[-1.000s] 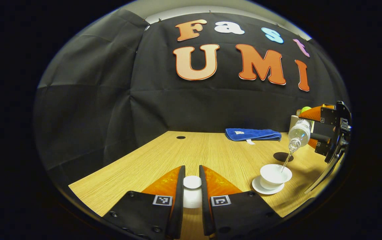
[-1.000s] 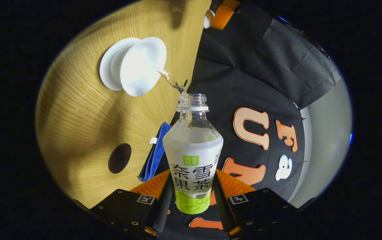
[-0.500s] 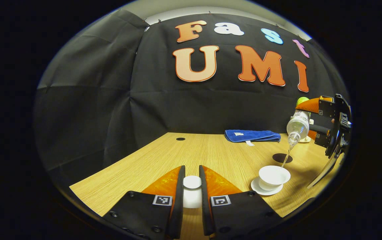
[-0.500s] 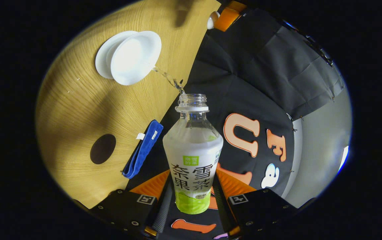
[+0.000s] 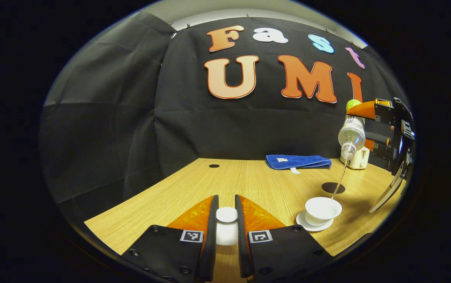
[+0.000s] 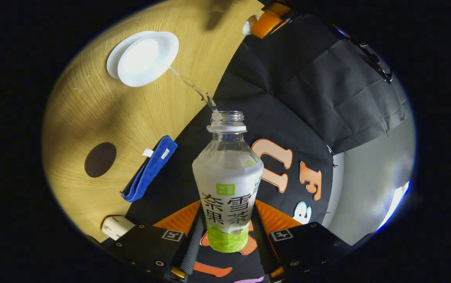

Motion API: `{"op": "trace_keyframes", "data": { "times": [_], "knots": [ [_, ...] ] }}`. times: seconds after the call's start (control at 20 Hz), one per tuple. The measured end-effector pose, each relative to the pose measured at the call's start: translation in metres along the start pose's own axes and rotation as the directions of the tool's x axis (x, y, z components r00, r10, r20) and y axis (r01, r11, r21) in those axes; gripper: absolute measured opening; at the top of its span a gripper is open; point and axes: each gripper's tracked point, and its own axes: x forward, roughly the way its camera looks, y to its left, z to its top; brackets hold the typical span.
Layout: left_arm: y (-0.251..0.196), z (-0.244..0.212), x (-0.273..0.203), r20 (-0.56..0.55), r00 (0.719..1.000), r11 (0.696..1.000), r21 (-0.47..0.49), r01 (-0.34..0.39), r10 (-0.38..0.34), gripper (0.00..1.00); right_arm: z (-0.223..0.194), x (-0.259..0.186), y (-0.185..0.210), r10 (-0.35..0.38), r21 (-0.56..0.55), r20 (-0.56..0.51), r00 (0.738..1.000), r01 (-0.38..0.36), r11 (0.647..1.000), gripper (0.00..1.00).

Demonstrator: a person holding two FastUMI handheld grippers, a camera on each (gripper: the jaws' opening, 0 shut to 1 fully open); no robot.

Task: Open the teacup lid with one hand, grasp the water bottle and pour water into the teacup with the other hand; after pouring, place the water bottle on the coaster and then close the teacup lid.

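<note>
Left gripper view: on the counter [image 5: 249, 181] the teacup [image 5: 323, 209] takes water from the tilted water bottle [image 6: 227, 184], clamped by the right hand-held gripper [image 6: 225, 232]. Left hand-held gripper [image 5: 226, 224] pinches the lid [image 5: 227, 226]; coaster [image 5: 333, 188] behind the cup.

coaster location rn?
In the left gripper view the coaster lies bare on the table, just behind the teacup and in front of the blue towel; in the right gripper view it sits beside the towel.
</note>
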Motion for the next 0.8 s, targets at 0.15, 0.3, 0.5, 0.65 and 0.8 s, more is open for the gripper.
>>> {"op": "trace_keyframes", "data": {
  "times": [0.15, 0.3, 0.5, 0.65, 0.8],
  "knots": [
    [-0.001, 0.001, 0.001, 0.002, 1.000, 1.000, 0.002, 0.003, -0.003, 0.28, 0.010, -0.001, 0.001, -0.015, -0.028, 0.024, 1.000, 0.016, 0.999, 0.68],
    [-0.001, 0.000, 0.001, 0.000, 1.000, 1.000, 0.013, 0.002, -0.002, 0.28, 0.021, 0.001, 0.006, -0.019, -0.017, 0.048, 0.999, 0.020, 1.000, 0.65],
    [-0.007, -0.004, -0.001, -0.011, 1.000, 1.000, 0.016, 0.015, -0.015, 0.28, 0.034, 0.000, 0.005, -0.036, -0.042, 0.078, 0.996, 0.039, 0.998, 0.68],
    [-0.003, -0.002, 0.000, -0.005, 1.000, 1.000, 0.020, 0.008, -0.007, 0.28, 0.034, -0.001, 0.013, -0.028, -0.068, 0.090, 0.996, 0.034, 0.997, 0.65],
    [0.003, -0.009, 0.000, -0.019, 1.000, 1.000, 0.020, -0.002, 0.002, 0.28, 0.035, -0.005, 0.017, -0.017, -0.109, 0.111, 0.994, 0.029, 0.994, 0.65]
  ]
}}
